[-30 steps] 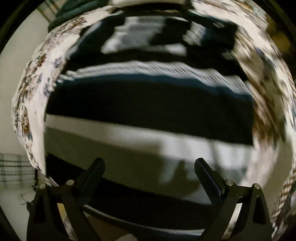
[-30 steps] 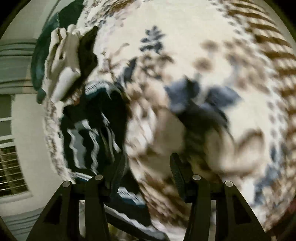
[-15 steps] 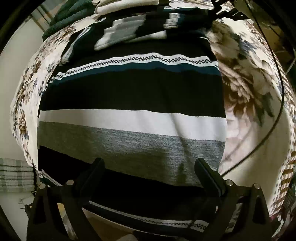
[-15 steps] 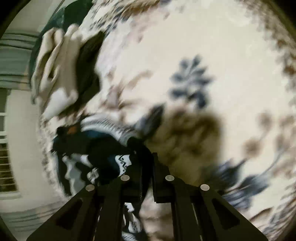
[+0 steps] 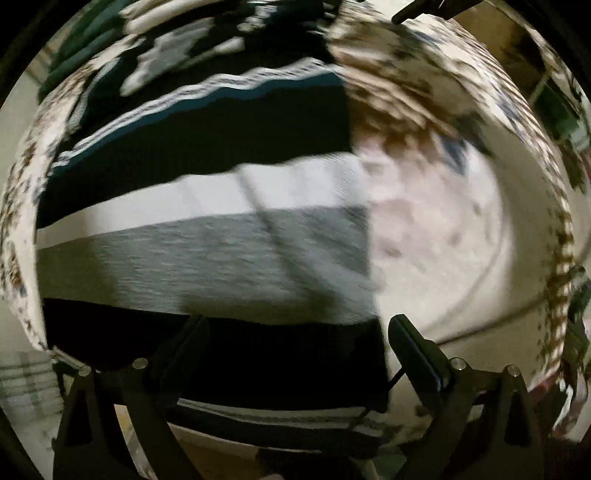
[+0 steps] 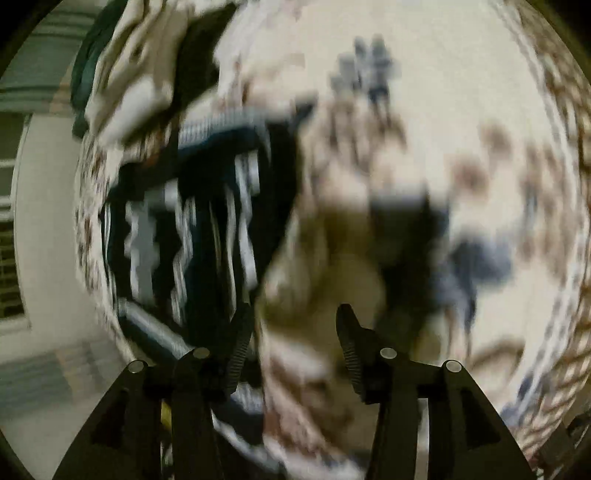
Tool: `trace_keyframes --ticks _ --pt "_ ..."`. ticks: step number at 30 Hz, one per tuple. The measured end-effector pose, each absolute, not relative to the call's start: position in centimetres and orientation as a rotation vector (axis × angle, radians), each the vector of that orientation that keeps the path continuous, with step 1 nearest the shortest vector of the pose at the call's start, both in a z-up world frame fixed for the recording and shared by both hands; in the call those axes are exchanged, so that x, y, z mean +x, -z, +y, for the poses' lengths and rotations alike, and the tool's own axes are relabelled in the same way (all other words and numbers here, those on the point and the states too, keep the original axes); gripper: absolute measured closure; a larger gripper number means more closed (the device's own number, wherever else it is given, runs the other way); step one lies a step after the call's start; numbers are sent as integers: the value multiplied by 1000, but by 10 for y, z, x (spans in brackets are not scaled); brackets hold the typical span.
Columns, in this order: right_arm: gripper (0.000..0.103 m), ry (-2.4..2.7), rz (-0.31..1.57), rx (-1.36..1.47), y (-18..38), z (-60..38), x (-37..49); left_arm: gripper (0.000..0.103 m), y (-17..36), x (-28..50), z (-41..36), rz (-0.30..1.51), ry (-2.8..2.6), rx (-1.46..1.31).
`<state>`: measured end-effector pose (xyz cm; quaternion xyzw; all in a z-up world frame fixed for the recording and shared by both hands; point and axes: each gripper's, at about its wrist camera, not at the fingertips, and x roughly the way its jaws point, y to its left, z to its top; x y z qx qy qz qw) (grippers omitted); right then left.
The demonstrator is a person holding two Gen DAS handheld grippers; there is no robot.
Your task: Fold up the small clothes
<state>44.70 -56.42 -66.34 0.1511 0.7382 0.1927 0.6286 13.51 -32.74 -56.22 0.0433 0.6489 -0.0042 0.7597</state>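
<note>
A striped garment [image 5: 207,229] with black, white, grey and teal bands lies flat on a floral bedsheet [image 5: 443,206]. My left gripper [image 5: 295,332] is open and empty over the garment's near black band and its right edge. In the right wrist view the same garment [image 6: 199,229] lies to the left, blurred. My right gripper [image 6: 293,325] is open and empty, hovering at the garment's edge over the sheet [image 6: 461,110].
A pile of cream, black and teal clothes [image 6: 136,74] sits at the far end of the bed. The other gripper's black tip [image 5: 424,9] shows at the top of the left wrist view. The bed edge and a wall lie left [image 6: 44,221].
My right gripper was shut at the garment's edge half a second ago and is open now. The left view has shifted so the garment's right edge sits nearer the centre.
</note>
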Motion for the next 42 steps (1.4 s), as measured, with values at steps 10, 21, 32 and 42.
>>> trace_keyframes --ticks 10,21,32,42 --pt "54 -495 1801 222 677 -585 371 98 603 114 -379 1429 86 267" --pt "92 -608 1666 281 706 -477 412 100 582 79 -370 1386 58 237" --pt "91 -433 1656 183 709 -492 416 101 585 75 -353 1401 81 189" --pt "37 -389 1624 645 688 -574 454 101 575 70 -329 1386 68 87"
